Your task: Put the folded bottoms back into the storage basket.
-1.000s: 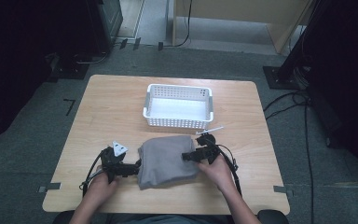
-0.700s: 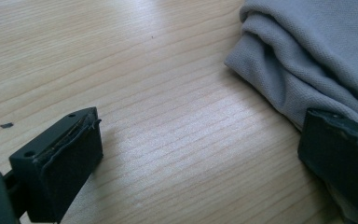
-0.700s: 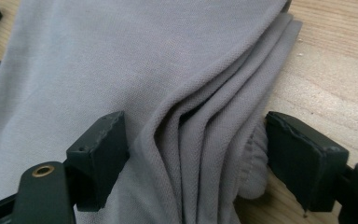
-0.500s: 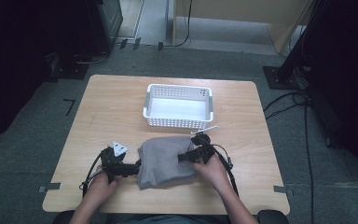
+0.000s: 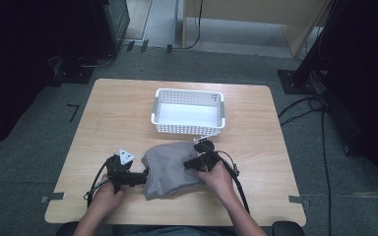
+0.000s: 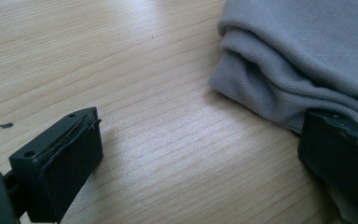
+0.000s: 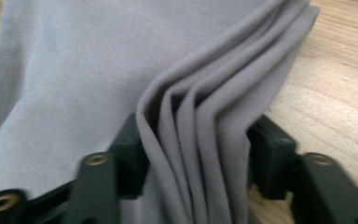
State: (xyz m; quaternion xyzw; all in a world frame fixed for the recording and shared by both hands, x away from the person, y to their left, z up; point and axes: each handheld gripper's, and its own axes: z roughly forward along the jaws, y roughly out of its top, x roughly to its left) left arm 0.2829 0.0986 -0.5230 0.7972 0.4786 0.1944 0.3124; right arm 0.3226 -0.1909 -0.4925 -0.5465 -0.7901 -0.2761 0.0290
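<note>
A person sat at the near edge of a light wooden bench (image 5: pixel 128 105), holding a two-jaw claw in each hand. A folded grey cloth (image 5: pixel 170 164) lay on the near middle of the bench, just in front of a white slotted basket (image 5: pixel 189 112), which stood empty at the far middle.

The right claw (image 5: pixel 196 162) sat at the cloth's right edge. In the right gripper view its jaws had just been closing, and a bunch of stacked folds (image 7: pixel 205 140) rose between them; the pads looked pressed against the bundle on both sides, so it appeared clamped on the cloth.

The left claw (image 5: pixel 140 177) rested at the cloth's left edge, jaws wide apart. In the left gripper view one jaw sat on bare wood and the other touched the cloth's rolled hem (image 6: pixel 261 88), gripping nothing.

The step in hand seemed to be taking hold of both sides before lifting the cloth. To do it well, the left claw would likely need to slide further in so all layers sat between its pads before it closed. Both sides should then rise together, or the folds could slip apart.
</note>
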